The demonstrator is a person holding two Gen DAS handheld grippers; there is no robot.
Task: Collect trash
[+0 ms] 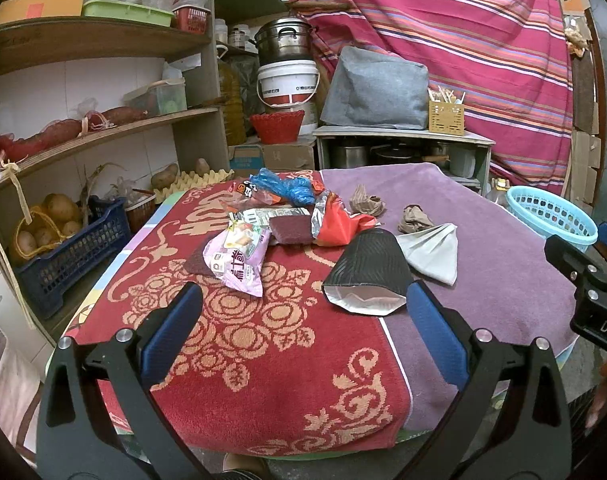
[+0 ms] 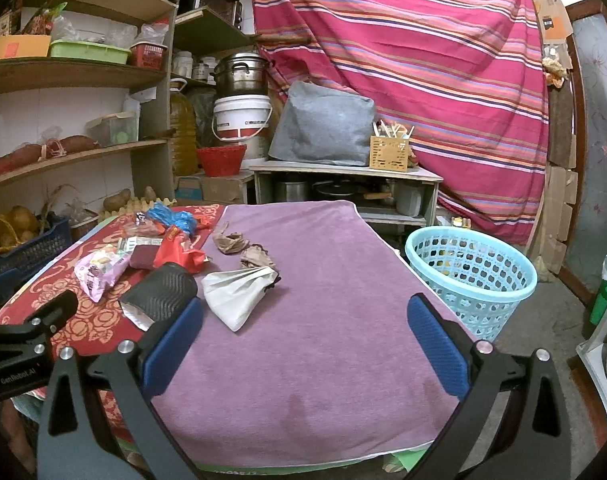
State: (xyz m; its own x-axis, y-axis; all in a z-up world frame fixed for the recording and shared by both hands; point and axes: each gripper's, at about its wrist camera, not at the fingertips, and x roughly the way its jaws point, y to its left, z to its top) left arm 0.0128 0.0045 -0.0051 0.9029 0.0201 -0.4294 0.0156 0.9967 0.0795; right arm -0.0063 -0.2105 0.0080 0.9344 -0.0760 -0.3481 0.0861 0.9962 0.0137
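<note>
Trash lies on a table covered by a red patterned towel (image 1: 263, 360) and a purple towel (image 2: 303, 340). It includes a pink snack wrapper (image 1: 239, 260), a black pouch (image 1: 367, 276) (image 2: 159, 292), a white paper wrapper (image 1: 433, 250) (image 2: 235, 292), a red wrapper (image 1: 339, 226), a blue plastic bag (image 1: 287, 188) and crumpled brown papers (image 1: 367, 202) (image 2: 231, 242). A light blue basket (image 2: 471, 276) (image 1: 551, 216) stands on the floor right of the table. My left gripper (image 1: 303, 312) is open and empty, near the black pouch. My right gripper (image 2: 303, 320) is open and empty over the purple towel.
Wooden shelves (image 1: 103, 132) with boxes and potatoes stand at the left. A low cabinet (image 2: 343, 176) with pots, a grey bag, a white bucket and a red bowl stands behind the table. A striped cloth (image 2: 423, 60) hangs at the back.
</note>
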